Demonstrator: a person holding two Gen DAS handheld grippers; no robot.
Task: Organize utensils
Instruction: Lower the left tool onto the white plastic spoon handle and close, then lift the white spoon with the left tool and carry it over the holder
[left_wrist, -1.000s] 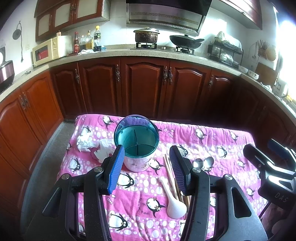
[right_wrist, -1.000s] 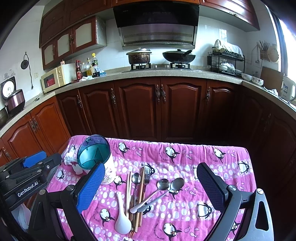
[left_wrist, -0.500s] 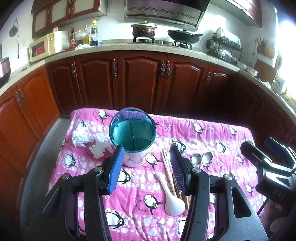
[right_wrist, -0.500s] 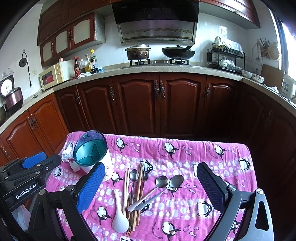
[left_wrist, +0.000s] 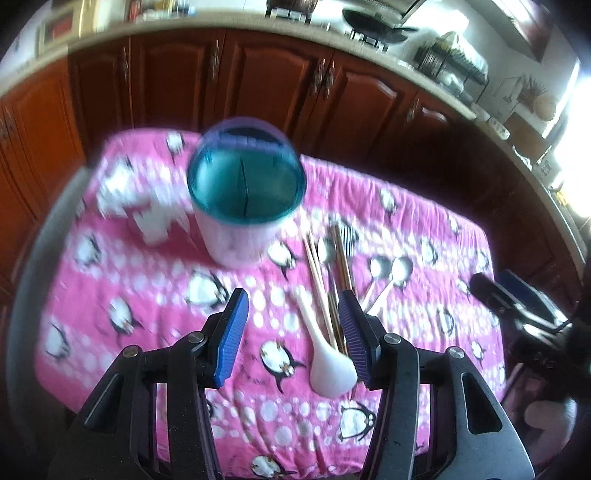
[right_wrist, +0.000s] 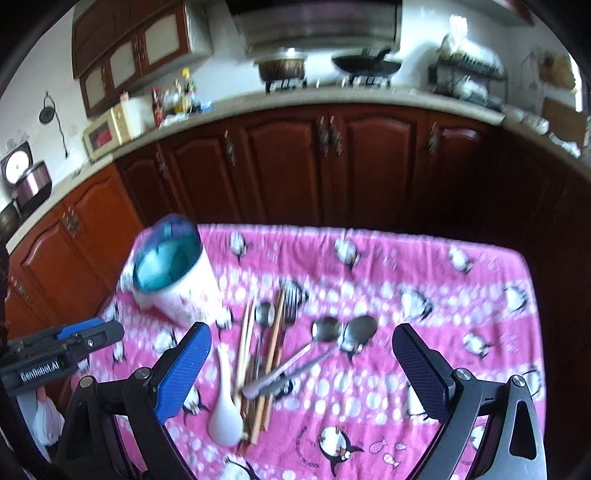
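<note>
A white utensil holder with a teal divided insert (left_wrist: 242, 199) stands upright on the pink penguin tablecloth (left_wrist: 155, 295); it also shows in the right wrist view (right_wrist: 173, 273). To its right lies a pile of utensils: a white ceramic spoon (left_wrist: 325, 362), wooden chopsticks (left_wrist: 321, 291), two metal spoons (left_wrist: 391, 269) and a fork (right_wrist: 291, 302). My left gripper (left_wrist: 293, 325) is open and empty above the spoon and chopsticks. My right gripper (right_wrist: 301, 354) is wide open and empty above the utensil pile (right_wrist: 266, 354).
Crumpled white tissues (left_wrist: 147, 214) lie left of the holder. Dark wooden cabinets (right_wrist: 332, 162) and a counter with stove, pots and microwave stand behind the table. The other gripper shows at each view's edge (left_wrist: 517, 306) (right_wrist: 59, 350).
Both grippers have moved forward and down toward the table. The left view has swung right, from the holder toward the utensil pile. Both stay open and empty.
</note>
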